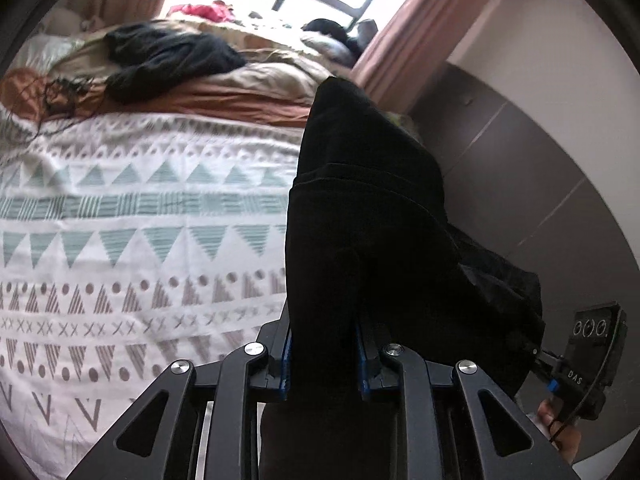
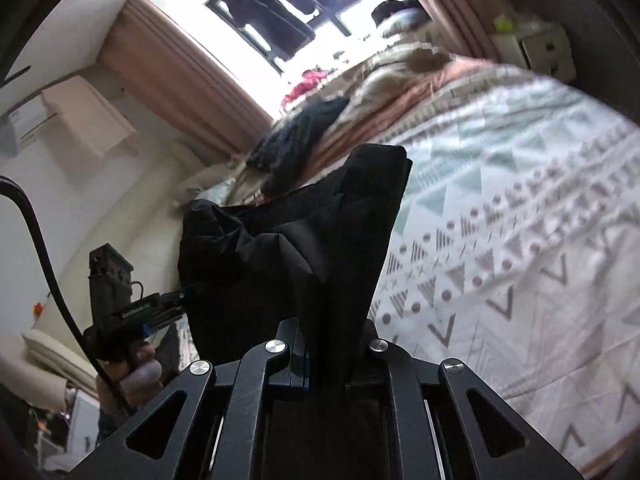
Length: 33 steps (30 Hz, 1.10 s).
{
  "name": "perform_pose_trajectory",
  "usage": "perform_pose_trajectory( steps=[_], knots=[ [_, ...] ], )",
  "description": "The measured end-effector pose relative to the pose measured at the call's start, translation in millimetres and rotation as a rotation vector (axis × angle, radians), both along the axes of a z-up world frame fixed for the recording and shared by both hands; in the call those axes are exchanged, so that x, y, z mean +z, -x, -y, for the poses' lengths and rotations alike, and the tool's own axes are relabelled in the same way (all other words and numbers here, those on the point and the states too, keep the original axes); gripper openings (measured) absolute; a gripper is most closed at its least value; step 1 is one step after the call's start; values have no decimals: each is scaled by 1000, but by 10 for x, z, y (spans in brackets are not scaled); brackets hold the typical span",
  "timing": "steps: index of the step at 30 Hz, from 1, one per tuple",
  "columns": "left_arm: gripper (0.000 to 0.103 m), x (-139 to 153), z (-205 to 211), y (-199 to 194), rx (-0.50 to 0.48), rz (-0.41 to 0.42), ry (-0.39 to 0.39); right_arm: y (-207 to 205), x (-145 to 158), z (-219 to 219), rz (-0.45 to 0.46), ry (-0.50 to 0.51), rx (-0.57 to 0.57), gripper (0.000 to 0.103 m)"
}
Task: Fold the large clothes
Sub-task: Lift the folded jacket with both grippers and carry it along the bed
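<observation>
A large black garment (image 1: 360,220) hangs in the air between both grippers, lifted above the bed. In the left wrist view my left gripper (image 1: 324,360) is shut on a thick bunch of the cloth, which hides the fingertips. To the right, my right gripper (image 1: 538,356) bites the same garment's other end, with a hand (image 1: 560,428) on its handle. In the right wrist view my right gripper (image 2: 332,354) is shut on a fold of the black garment (image 2: 300,240). My left gripper (image 2: 178,298) grips the cloth's left edge there.
Below lies a bed with a white cover (image 1: 120,240) patterned in green and brown triangles. Further back sit a pile of dark clothes (image 1: 168,60), a brown and beige quilt (image 1: 248,96) and red cloth (image 1: 200,10). Pink curtains (image 1: 404,36) frame the window; a dark wardrobe (image 1: 540,168) stands right.
</observation>
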<state>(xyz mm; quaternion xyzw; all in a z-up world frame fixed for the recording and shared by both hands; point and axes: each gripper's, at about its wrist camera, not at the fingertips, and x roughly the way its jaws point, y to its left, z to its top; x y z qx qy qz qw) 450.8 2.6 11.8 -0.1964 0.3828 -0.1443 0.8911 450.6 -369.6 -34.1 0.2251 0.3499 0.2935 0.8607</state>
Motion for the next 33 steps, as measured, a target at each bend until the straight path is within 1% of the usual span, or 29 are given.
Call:
perform_pose_trajectory(
  steps=[1, 5, 7, 10, 13, 18, 23, 30, 33],
  knots=[
    [24, 74, 54, 14, -11, 16, 6, 46, 116, 53, 26, 4, -13, 11],
    [24, 304, 290, 18, -50, 63, 22, 164, 404, 243, 92, 20, -56, 11],
    [24, 410, 460, -39, -78, 79, 16, 205, 544, 368, 121, 31, -85, 11],
    [23, 574, 735, -118, -126, 100, 24, 250, 690, 553, 149, 52, -129, 11],
    [23, 681, 1014, -159, -171, 116, 20, 313, 824, 844, 174, 61, -184, 11],
    [23, 747, 1539, -239, -261, 112, 17, 420, 960, 1324, 180, 84, -268, 11],
    [23, 768, 2056, -263, -346, 107, 30, 553, 1092, 1792, 187, 120, -331, 11],
    [23, 769, 2683, -332, -439, 93, 47, 672, 1235, 2345, 202, 178, -394, 11],
    [23, 813, 2999, -310, -481, 107, 49, 759, 1328, 2597, 217, 206, -429, 11]
  ],
)
